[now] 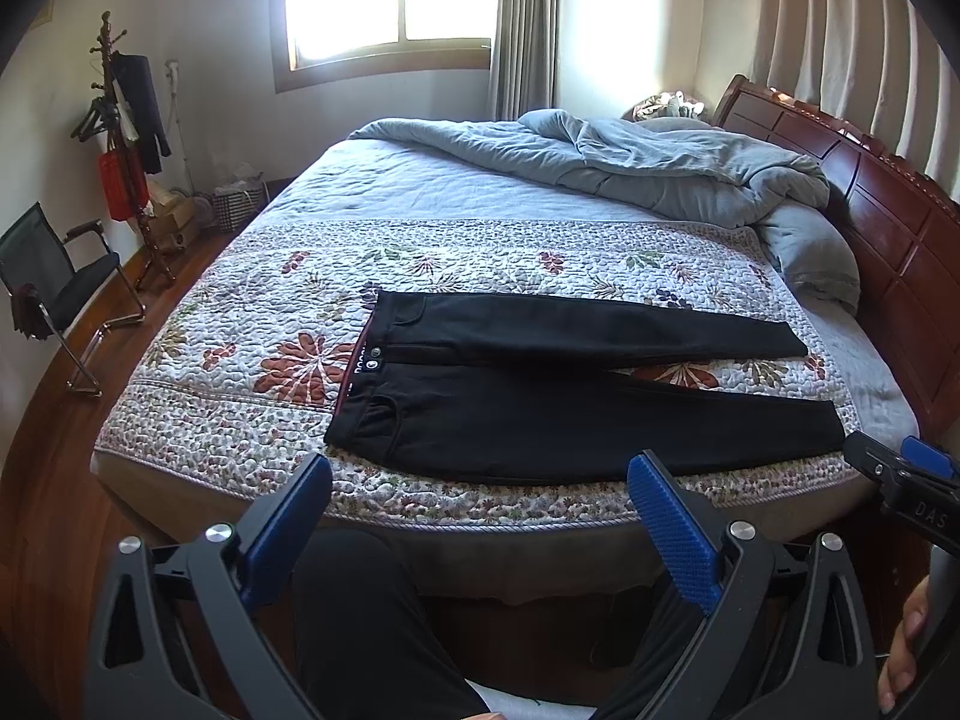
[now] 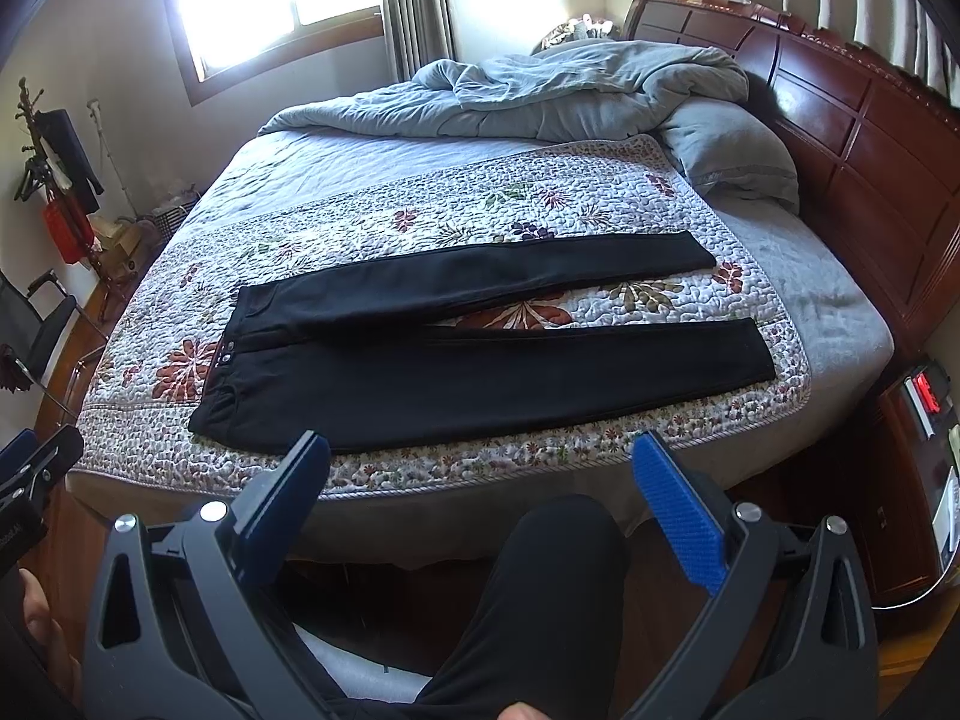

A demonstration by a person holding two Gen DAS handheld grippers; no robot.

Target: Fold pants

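Black pants point(image 1: 570, 414) lie flat on the floral quilt point(image 1: 240, 324), waistband to the left and both legs spread toward the right. The right wrist view shows the same pants point(image 2: 480, 372) with a gap between the legs. My left gripper point(image 1: 480, 474) hovers open at the bed's near edge, just short of the nearer leg, holding nothing. My right gripper point(image 2: 480, 456) is also open and empty, back from the near edge of the bed. The right gripper's tip point(image 1: 900, 474) shows at the right of the left wrist view.
A rumpled grey duvet point(image 1: 630, 162) and pillow point(image 1: 822, 252) sit at the head of the bed by the wooden headboard point(image 1: 888, 204). A chair point(image 1: 54, 288) and coat rack point(image 1: 120, 138) stand left of the bed. A nightstand point(image 2: 918, 468) is on the right. A person's dark-clad leg point(image 2: 528, 600) is below.
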